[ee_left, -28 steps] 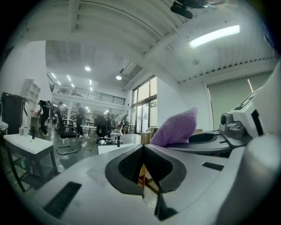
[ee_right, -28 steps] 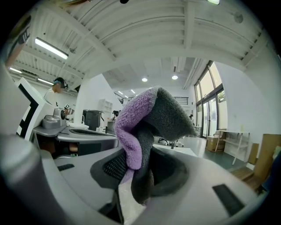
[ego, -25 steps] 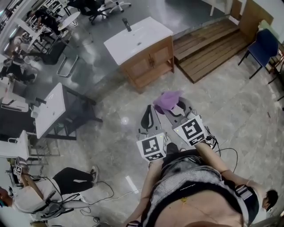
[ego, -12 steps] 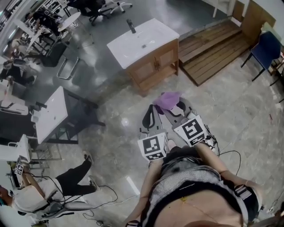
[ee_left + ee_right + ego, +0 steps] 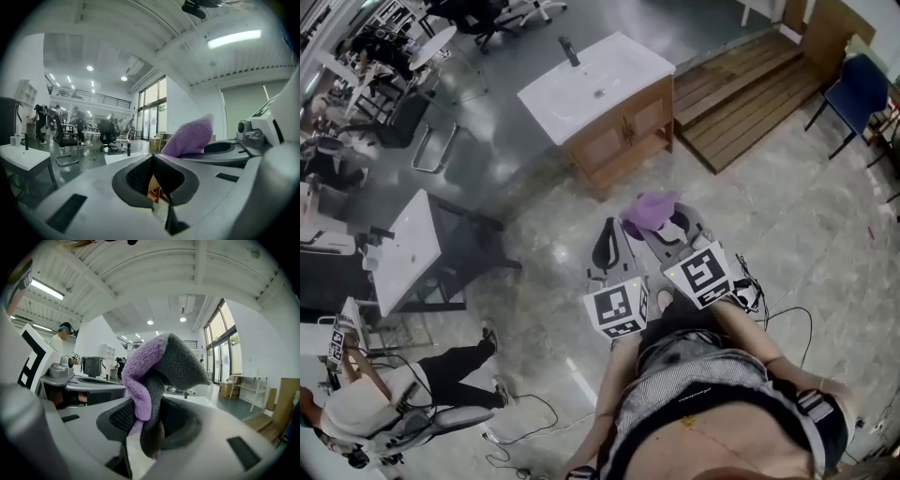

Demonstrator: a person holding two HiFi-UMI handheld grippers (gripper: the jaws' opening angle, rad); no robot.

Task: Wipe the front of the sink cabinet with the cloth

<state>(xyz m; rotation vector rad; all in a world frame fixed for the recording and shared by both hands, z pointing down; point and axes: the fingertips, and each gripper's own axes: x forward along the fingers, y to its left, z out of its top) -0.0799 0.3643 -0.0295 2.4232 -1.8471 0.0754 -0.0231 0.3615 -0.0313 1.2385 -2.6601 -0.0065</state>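
Seated person (image 5: 366, 412), lower left: legs (image 5: 455, 366) no longer stretched flat to the right; one foot now lifted higher, the other lower. Sink cabinet (image 5: 623, 127) and blue chair (image 5: 855, 89) sit slightly higher in head view after edging right, then back.

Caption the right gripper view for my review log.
Right gripper clamped on a bunched purple-and-grey cloth that stands up above its jaws.

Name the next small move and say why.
Probably carry the right gripper forward toward the sink cabinet. It is shut on the purple cloth, but the cabinet's wooden front stands apart from the cloth, ahead of it.
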